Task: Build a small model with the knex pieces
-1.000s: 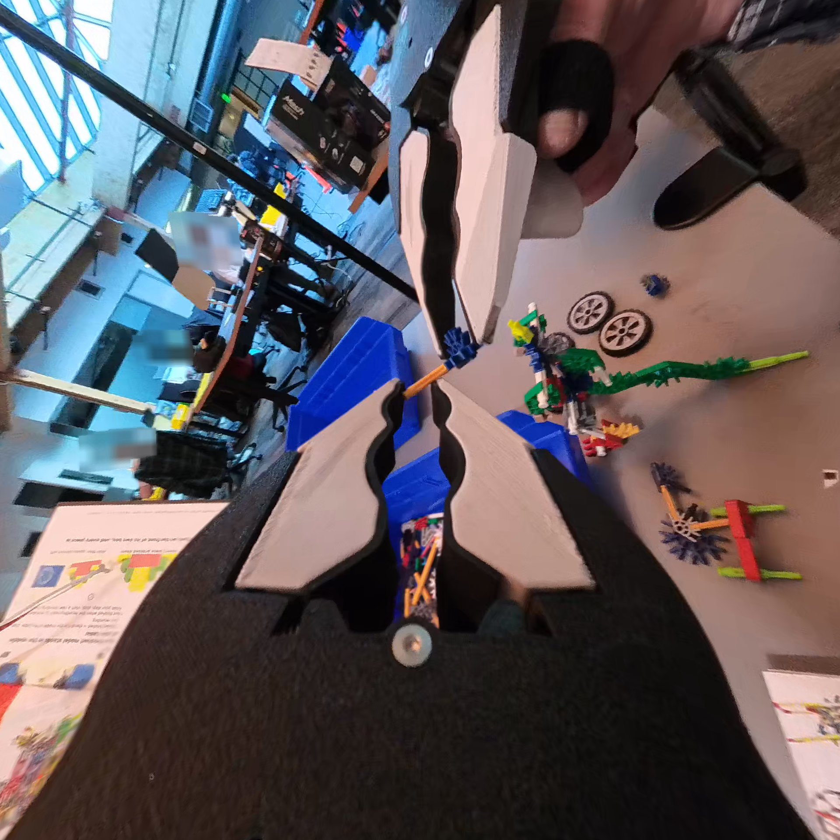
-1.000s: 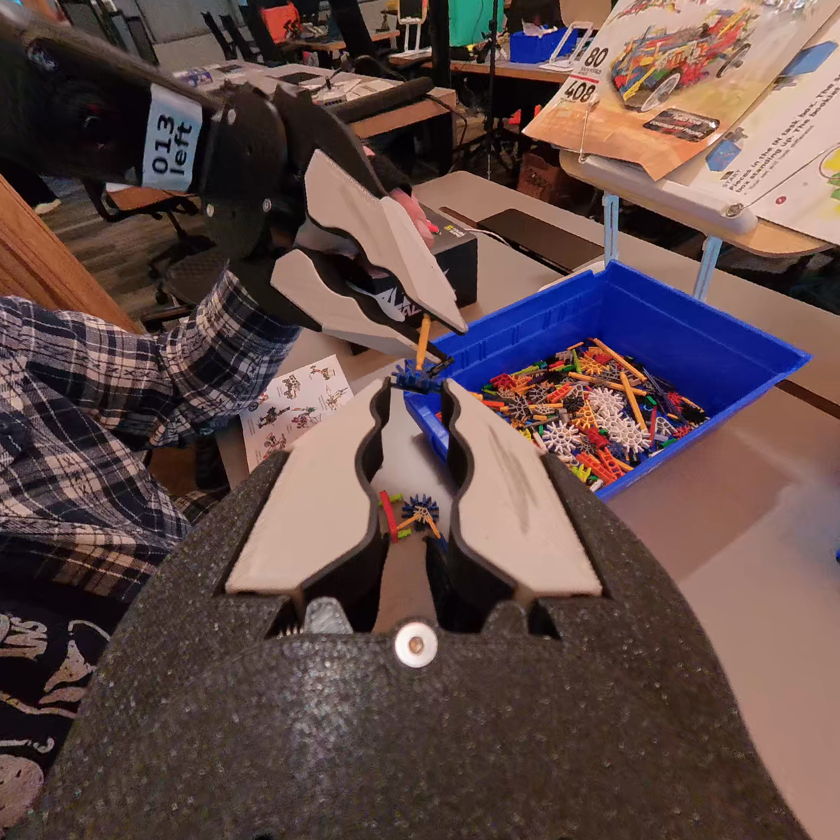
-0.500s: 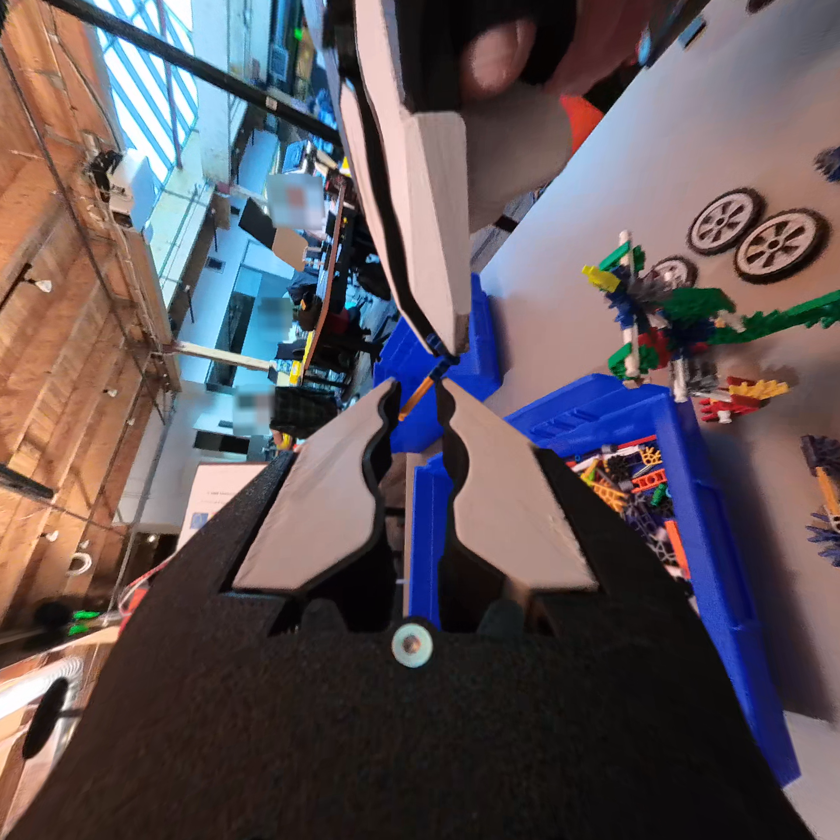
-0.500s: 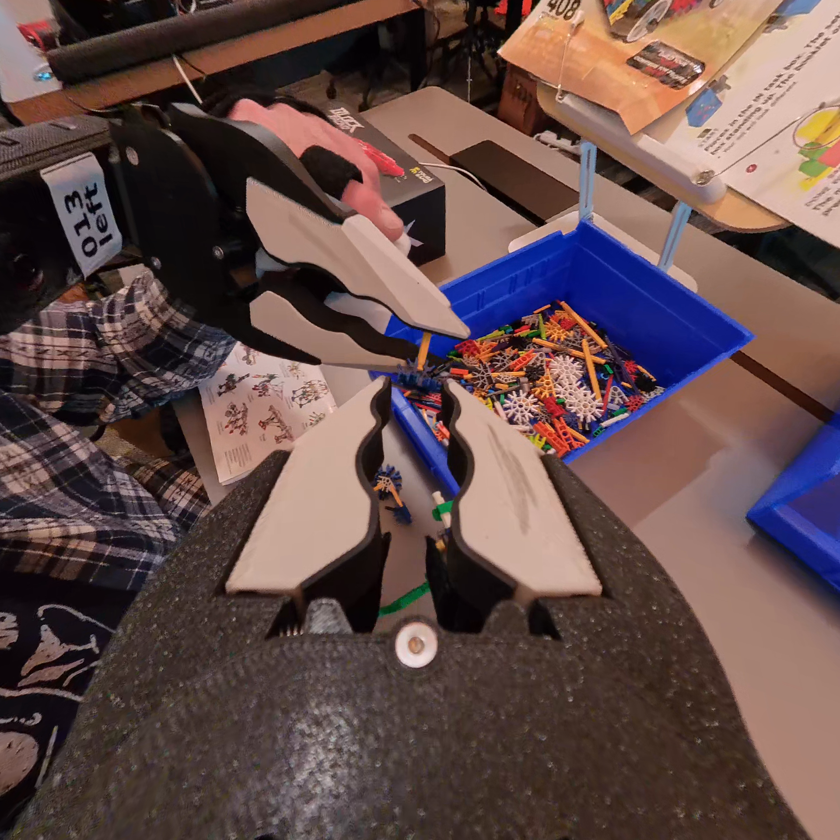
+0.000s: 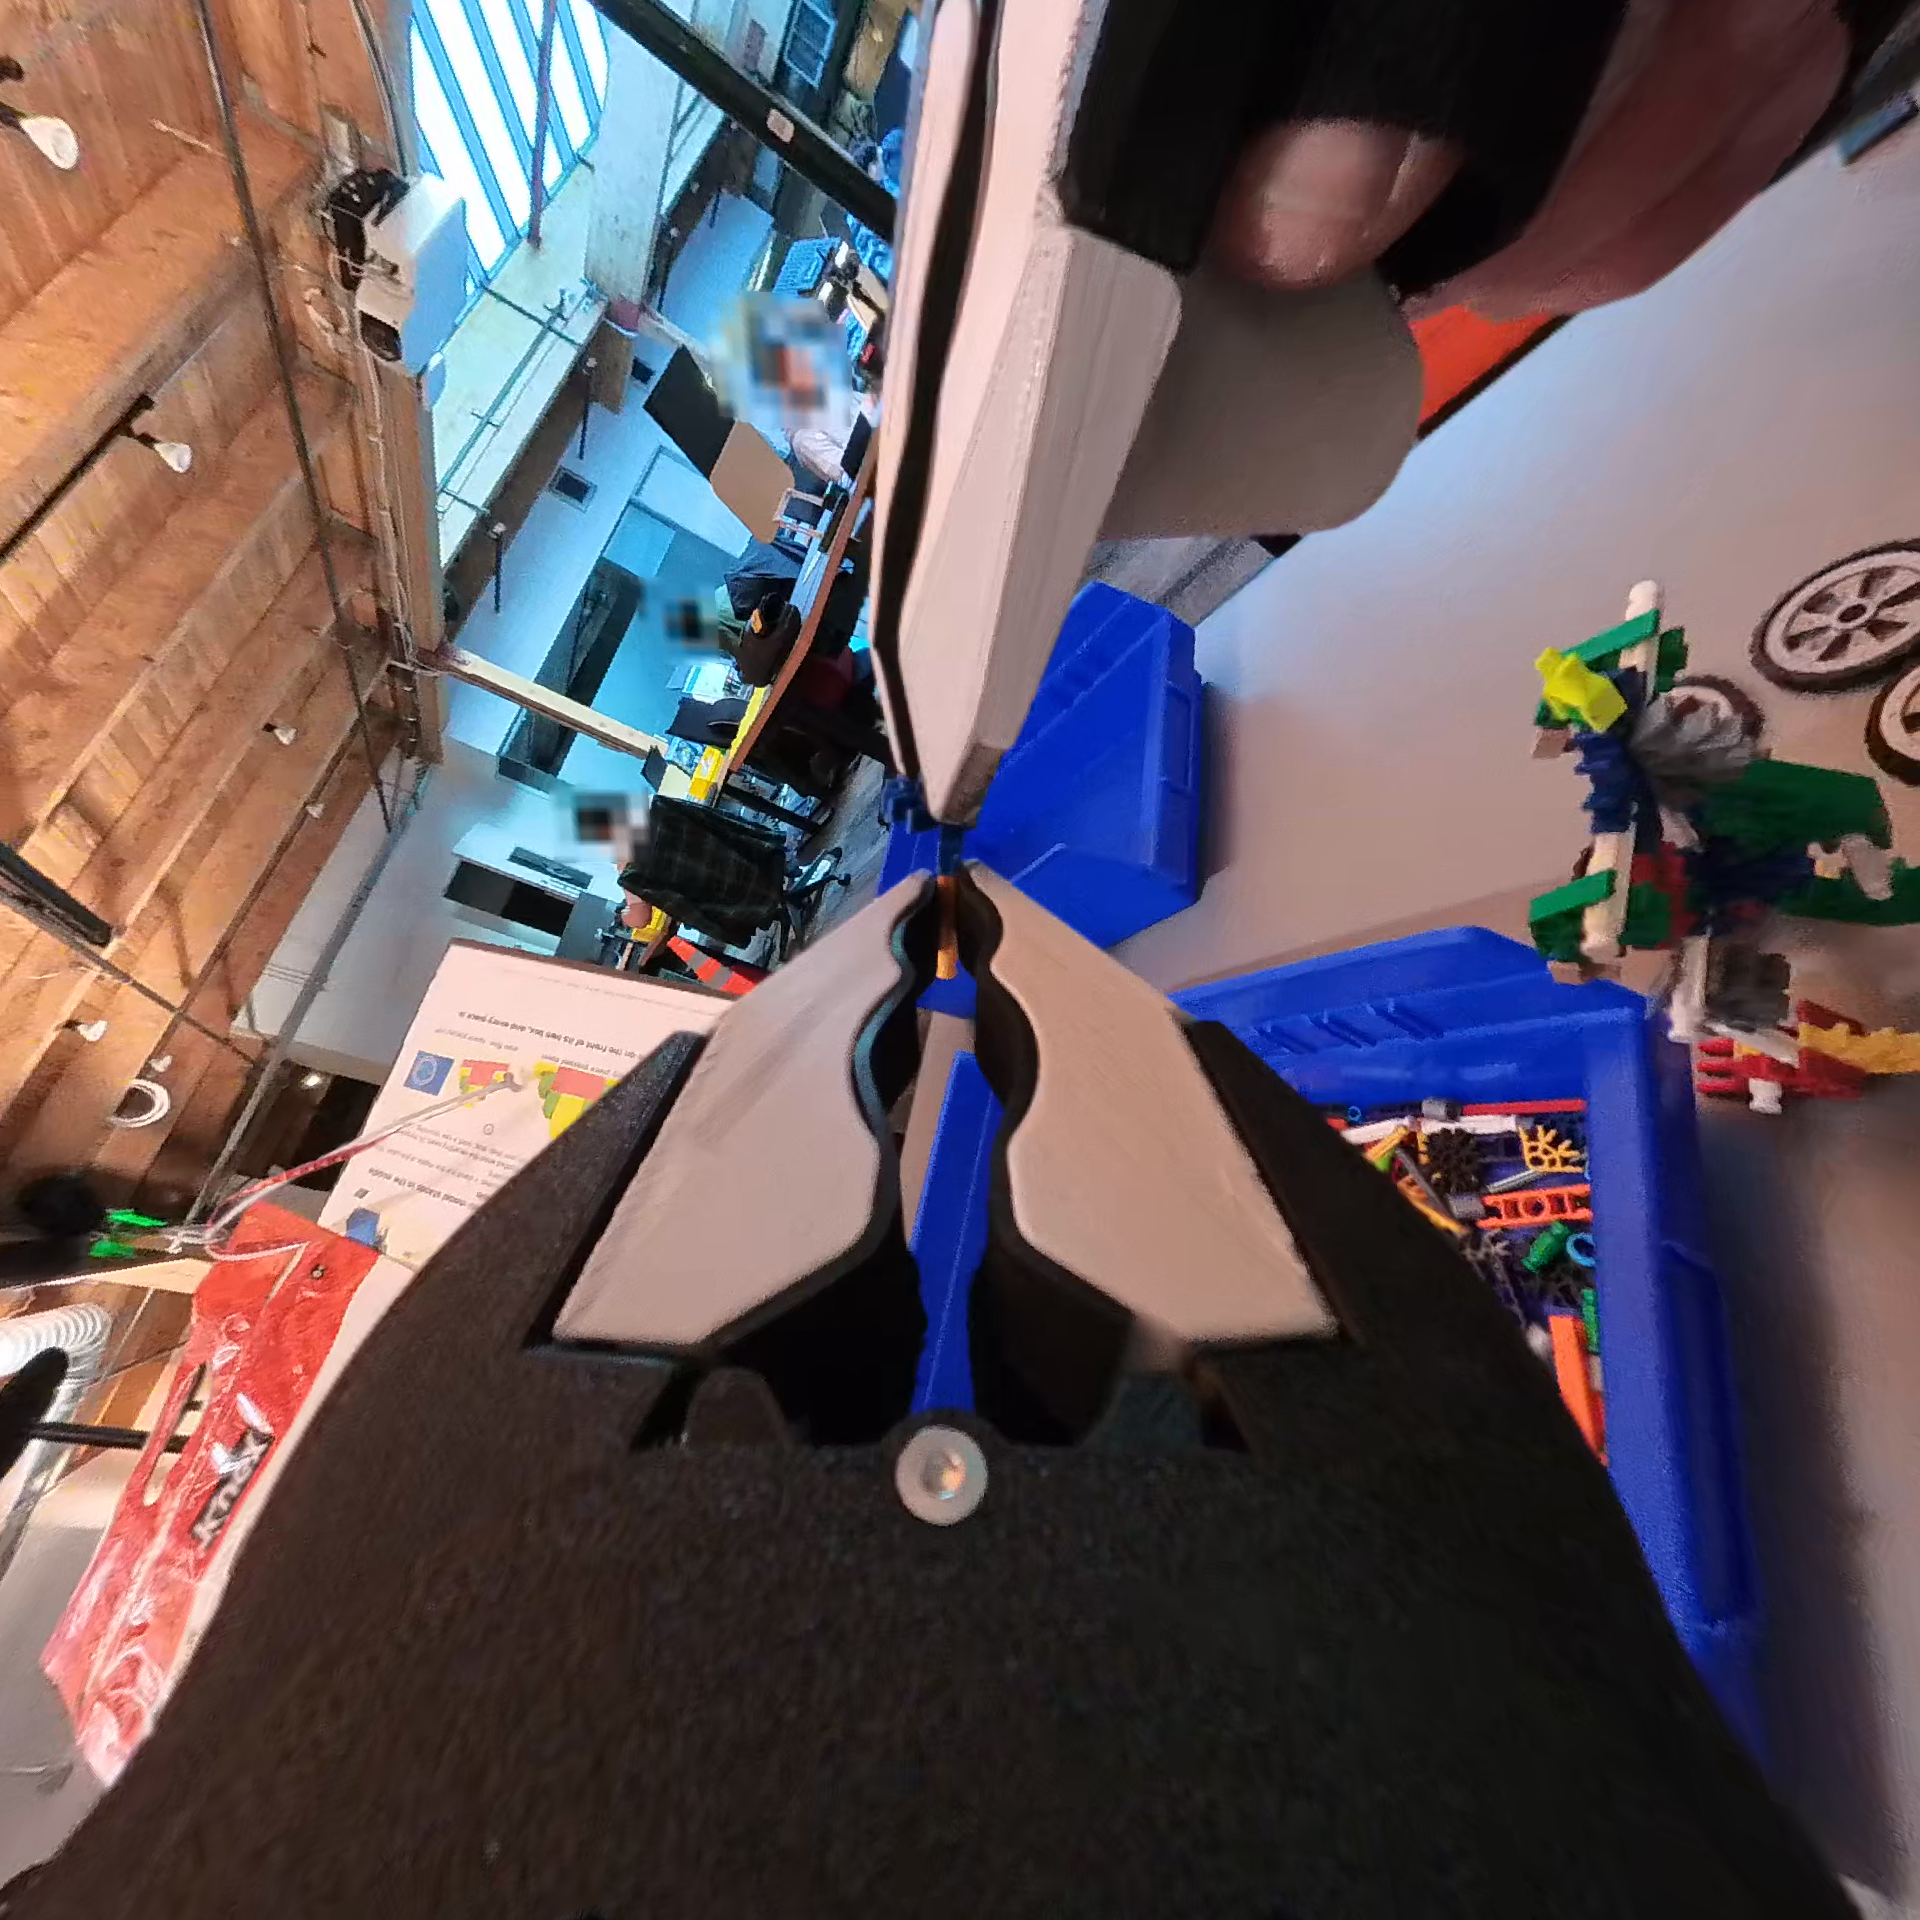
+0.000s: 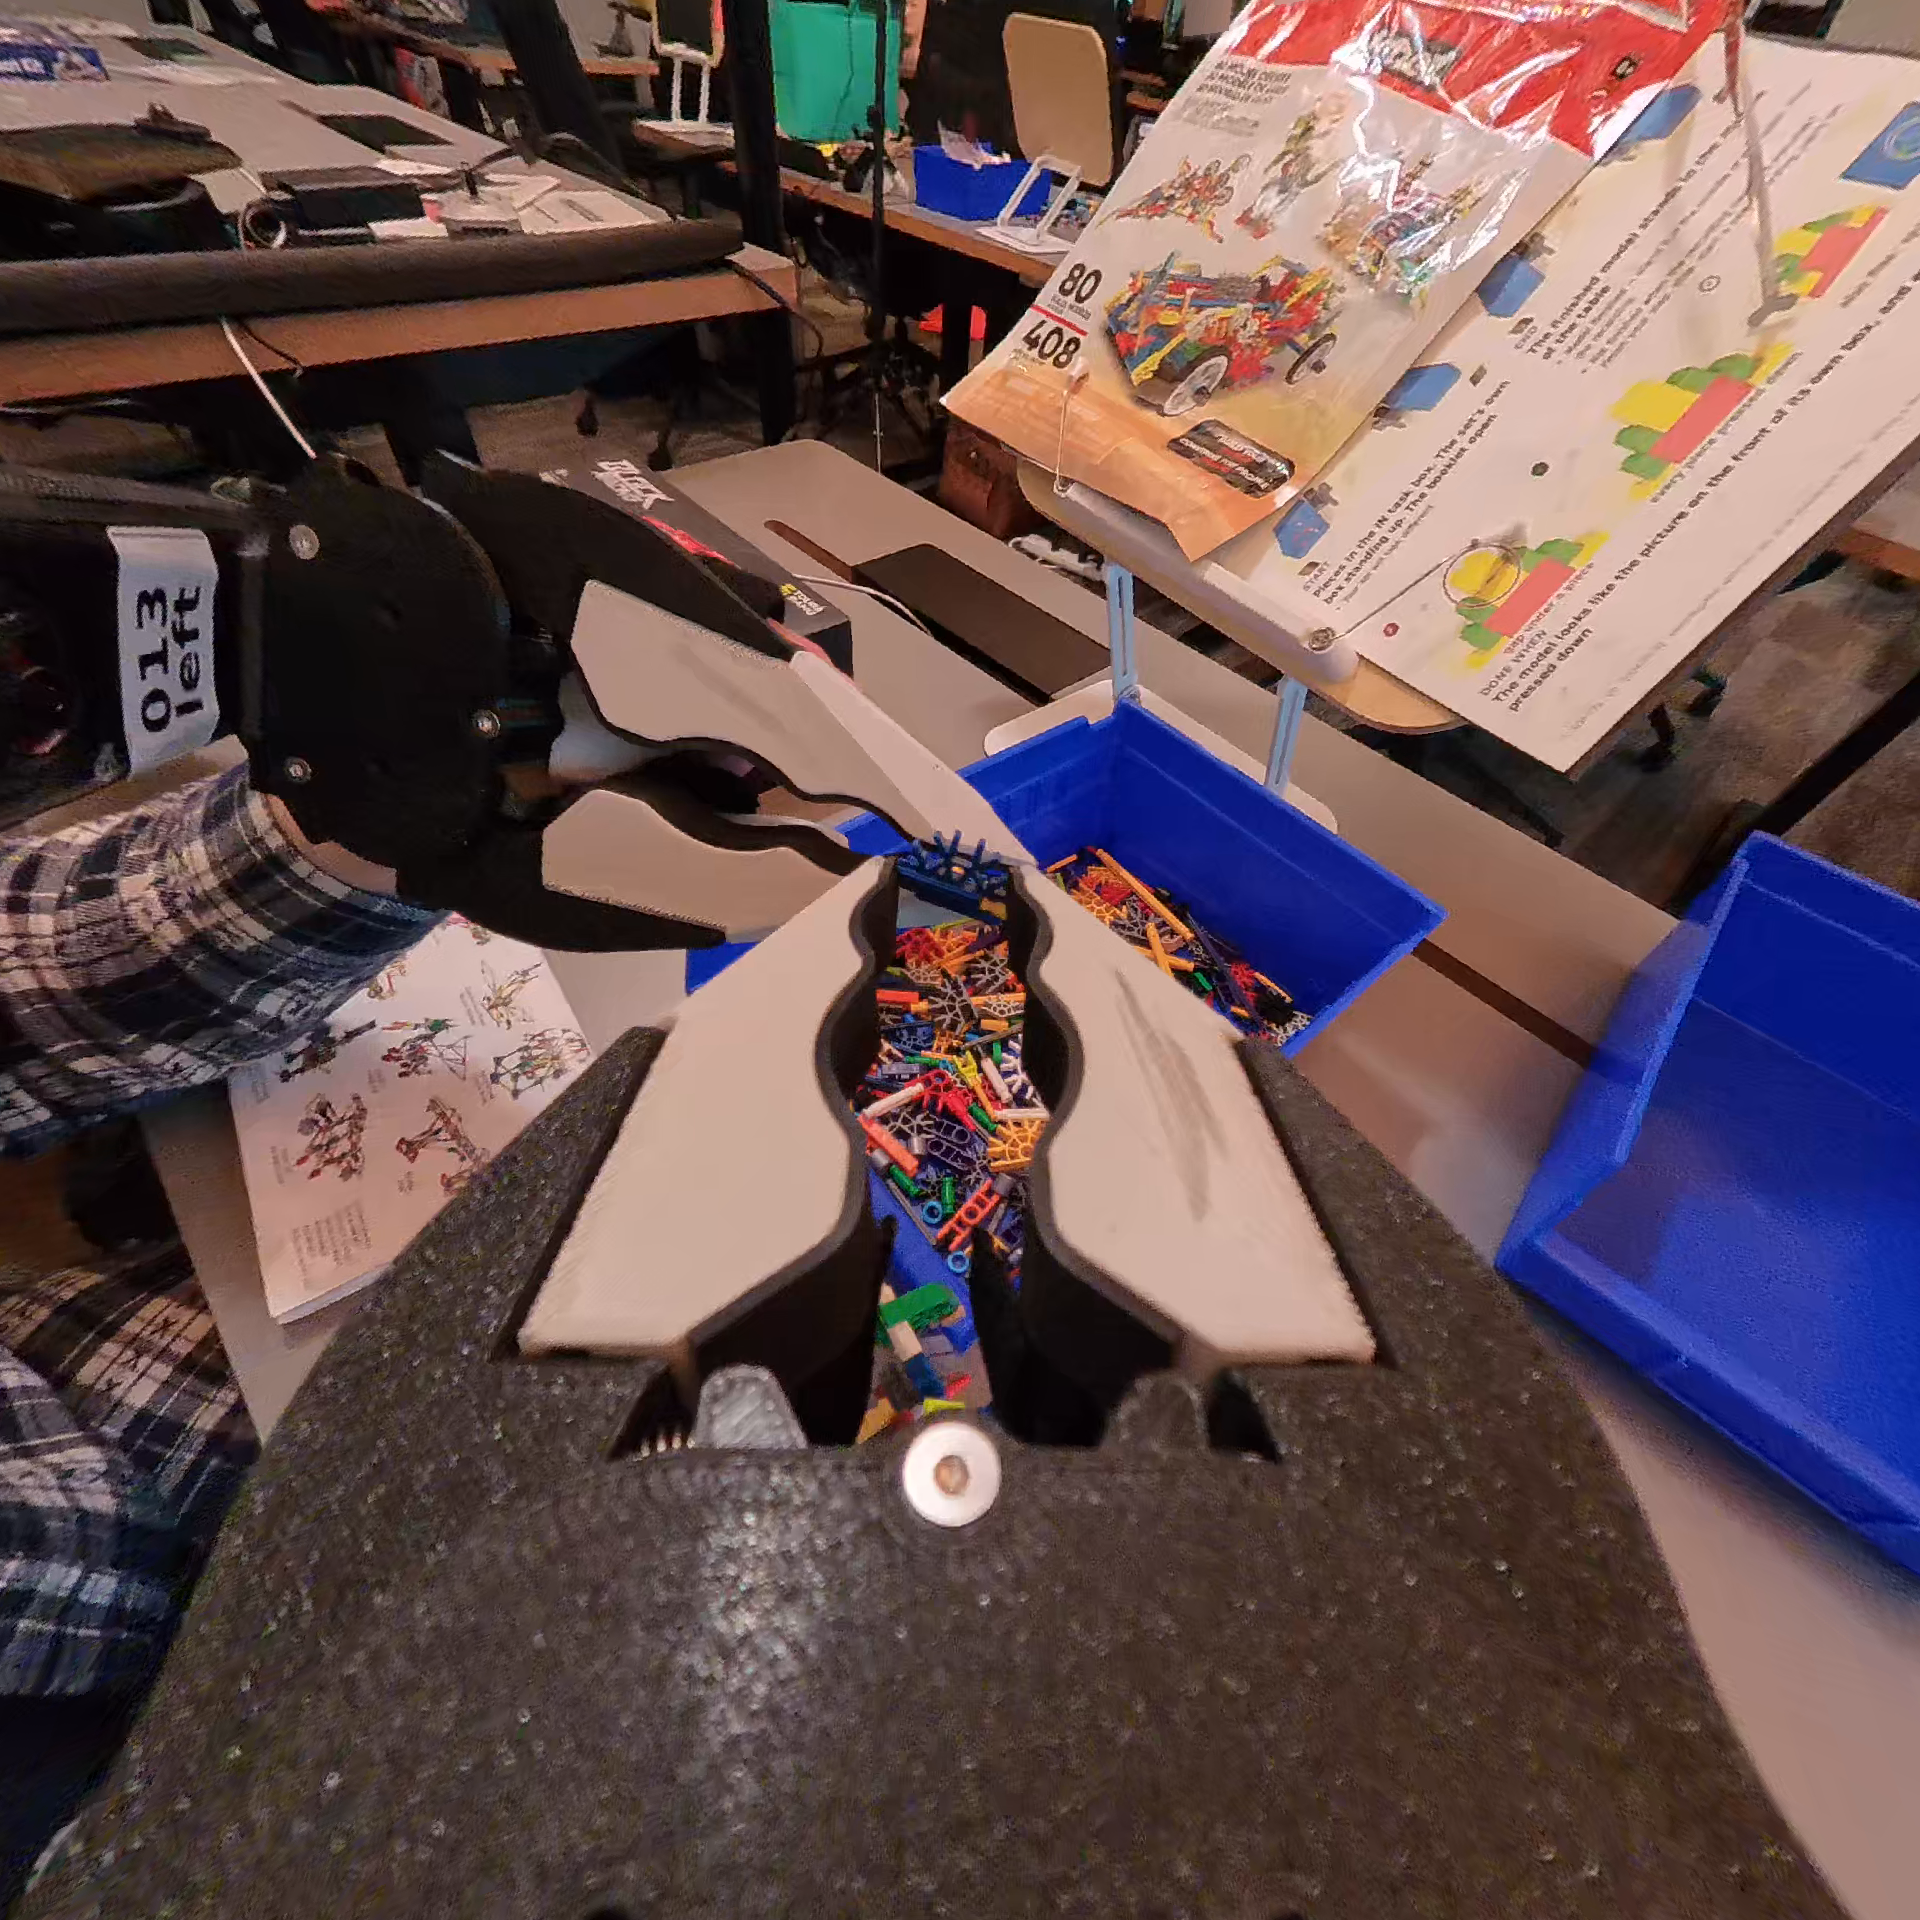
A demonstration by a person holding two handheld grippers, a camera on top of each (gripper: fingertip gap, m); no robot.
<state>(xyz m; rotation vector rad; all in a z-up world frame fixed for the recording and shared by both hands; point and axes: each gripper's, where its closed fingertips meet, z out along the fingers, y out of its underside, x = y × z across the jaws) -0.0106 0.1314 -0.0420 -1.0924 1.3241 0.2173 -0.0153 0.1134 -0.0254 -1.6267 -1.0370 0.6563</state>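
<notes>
Your left hand-held gripper [image 5: 948, 894] clamps thin orange plastic rod [image 5: 943, 930] | right hand-held gripper [image 6: 951, 883] clamps blue spoked plastic connector [image 6: 951, 868] | pieces meet tip-to-tip above blue parts bin [image 6: 1351, 914].

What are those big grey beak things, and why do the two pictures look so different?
The beaks are grippers, tongs that a person squeezes by hand. Each carries a camera looking along its fingers, so there are two pictures. In the left wrist view, the left gripper pinches a thin orange rod. In the right wrist view, the right gripper pinches a blue spiky connector; the left gripper meets it there, tip to tip. Below them a blue bin holds many small colourful building pieces. An empty blue bin sits to the right. On the table stand a half-built colourful model and loose black wheels. An instruction board leans behind.
</notes>
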